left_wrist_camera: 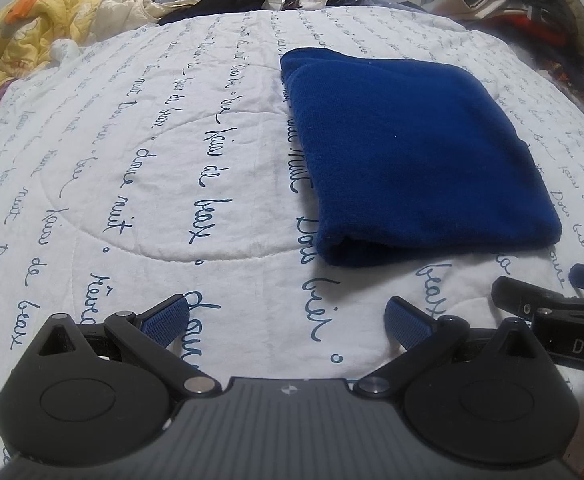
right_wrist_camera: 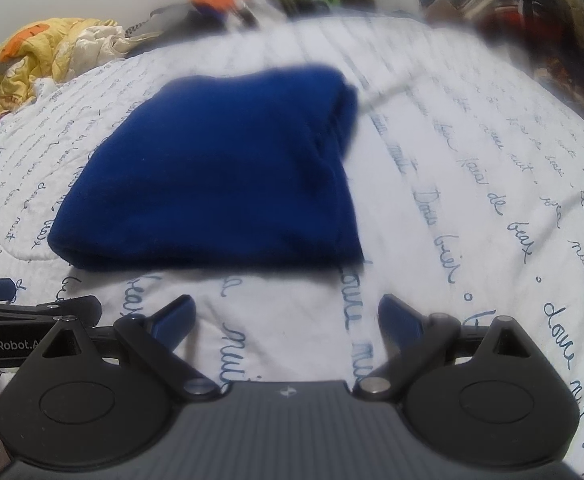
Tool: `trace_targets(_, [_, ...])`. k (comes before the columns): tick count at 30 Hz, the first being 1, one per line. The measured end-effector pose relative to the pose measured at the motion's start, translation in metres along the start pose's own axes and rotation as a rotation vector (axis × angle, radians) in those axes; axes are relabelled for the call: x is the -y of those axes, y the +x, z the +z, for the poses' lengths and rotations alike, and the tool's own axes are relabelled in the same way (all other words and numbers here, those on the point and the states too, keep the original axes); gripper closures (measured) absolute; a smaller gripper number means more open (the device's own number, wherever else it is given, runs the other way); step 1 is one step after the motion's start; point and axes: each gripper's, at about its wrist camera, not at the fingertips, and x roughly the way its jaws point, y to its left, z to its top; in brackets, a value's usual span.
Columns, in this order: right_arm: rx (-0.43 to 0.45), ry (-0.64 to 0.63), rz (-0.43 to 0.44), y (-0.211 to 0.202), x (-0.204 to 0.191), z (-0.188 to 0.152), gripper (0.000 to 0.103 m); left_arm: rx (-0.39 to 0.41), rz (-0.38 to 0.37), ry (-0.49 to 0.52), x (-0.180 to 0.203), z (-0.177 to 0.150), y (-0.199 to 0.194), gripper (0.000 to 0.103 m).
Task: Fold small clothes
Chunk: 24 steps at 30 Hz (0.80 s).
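A folded blue garment [left_wrist_camera: 412,152] is laid flat on the white script-printed quilt [left_wrist_camera: 151,168] of the bed, short of its cluttered far edge. The left claw [left_wrist_camera: 287,318] and right claw [right_wrist_camera: 285,320] are held wide apart, empty, near its folded edge.

Blurred view from right wrist. Right gripper [right_wrist_camera: 285,320] low in foreground, blue-padded fingers [right_wrist_camera: 173,322] spread wide apart, nothing between them, only quilt below. Folded blue garment [right_wrist_camera: 219,184] lay flat on white quilt [right_wrist_camera: 472,208] with blue handwriting print, just beyond fingertips, not touched. Folded edge faced gripper. Part of left gripper [right_wrist_camera: 31,312] entered at left edge, near garment's corner; jaws not readable. Yellow-orange bedding [right_wrist_camera: 39,60] bunched at far left, dark clutter [right_wrist_camera: 532,20] piled at far right.
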Motion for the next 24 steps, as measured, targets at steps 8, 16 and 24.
trace_targets(8, [0.006,-0.030,-0.024,0.0022,-0.0039,-0.0027,0.004,0.003,-0.002,-0.004,-0.0004,-0.0001,0.0001,0.000])
trace_targets(16, [0.024,-0.028,-0.045,0.0033,-0.0065,-0.0068,0.001,0.003,0.000,0.000,-0.0004,-0.0003,0.0009,0.000])
trace_targets(24, [0.040,-0.021,-0.052,0.0035,-0.0064,-0.0093,0.000,0.016,0.001,0.005,-0.0005,-0.0027,0.0007,0.000])
